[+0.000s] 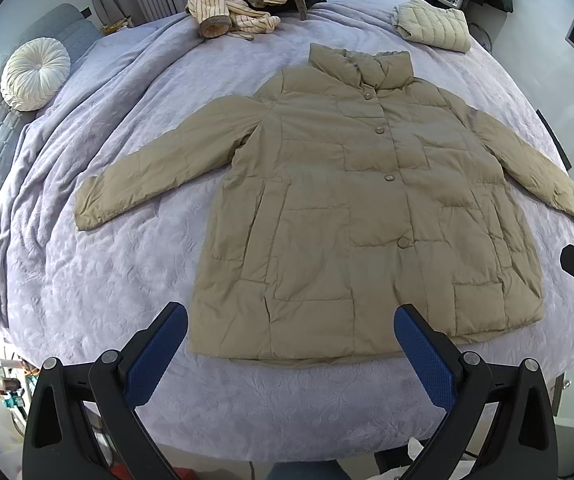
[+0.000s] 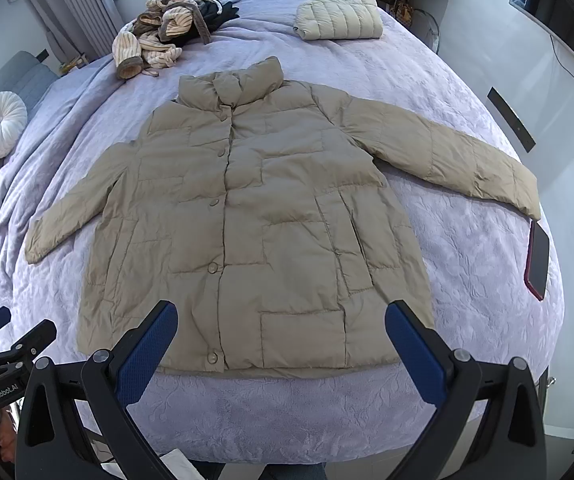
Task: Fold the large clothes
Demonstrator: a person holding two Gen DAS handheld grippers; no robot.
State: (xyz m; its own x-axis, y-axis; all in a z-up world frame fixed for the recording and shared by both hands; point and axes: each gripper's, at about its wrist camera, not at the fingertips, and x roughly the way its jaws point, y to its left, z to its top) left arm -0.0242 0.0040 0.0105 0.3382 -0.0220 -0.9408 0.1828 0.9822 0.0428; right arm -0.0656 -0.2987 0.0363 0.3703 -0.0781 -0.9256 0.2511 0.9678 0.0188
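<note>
Both hand-held grippers hover above the near edge of the bed [image 1: 87, 280], each with its blue-padded fingers spread wide and nothing between them. Left gripper [image 1: 291, 336] points at the near-left part of the hem of the khaki padded jacket [image 1: 359, 200]; right gripper [image 2: 281, 334] points at the hem further right, and neither touches the cloth. In the right wrist view the left gripper shows at the near left, with white lettering "GenRobot.AI" on its black body and fingers of a hand [image 2: 1, 438] just below it. The jacket lies flat and buttoned on the lilac bedspread, front up, collar at the far side, both sleeves stretched out to the sides. A phone [image 2: 538, 262] lies just beside the right cuff. Far off lie a striped garment heap [image 1: 239, 0], a folded cream jacket [image 1: 435, 24] and, at the left, a round white cushion [image 1: 35, 74].
</note>
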